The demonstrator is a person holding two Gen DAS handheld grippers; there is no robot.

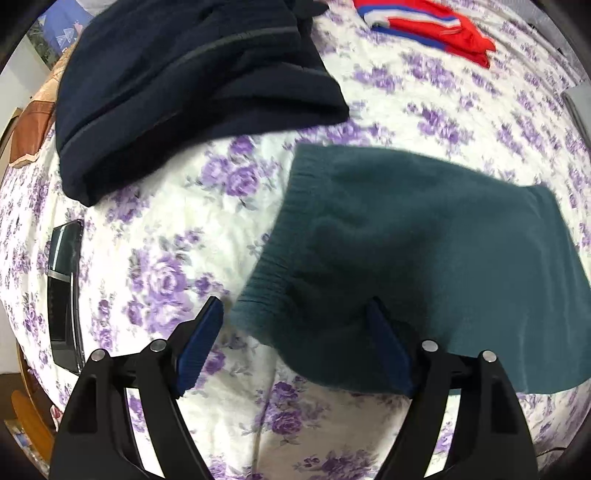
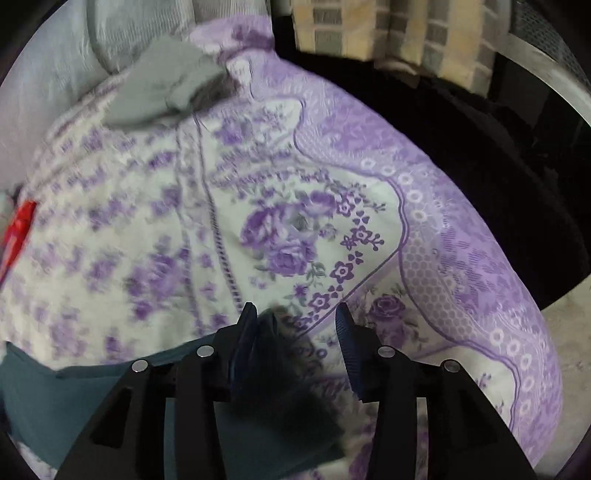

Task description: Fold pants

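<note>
Teal knit, the pants (image 1: 424,258) lie on the bed (image 1: 177,229) in the left wrist view, spread across the right half of the frame with a ribbed band along their left edge. Their long axis runs from the near left out to the right, the ribbed end pointing left and toward the far side. The left hand-held gripper (image 1: 291,321) stands wide apart: its left finger is over bare sheet, its right finger over the near edge of the cloth, and nothing is clamped between them.

Only this view shows the dark navy garment (image 1: 192,88) folded at far left, the red garment with blue and white stripes (image 1: 428,26) at the far edge, and a black phone-like slab (image 1: 64,295) lying at the left of the bed (too distorted to identify for certain).

In the right wrist view the pants (image 2: 55,398) fill just the near-left corner, and a dark fold of them sits against the left finger of the right hand-held gripper (image 2: 295,314). That gripper's fingers are also apart, with patterned sheet showing in the gap. This view alone shows the lilac border of the bedcover (image 2: 461,221), a grey cloth (image 2: 166,88) at the far end, and a dark drop beyond the bed's right edge. A sliver of red (image 2: 18,229) sits at far left.
</note>
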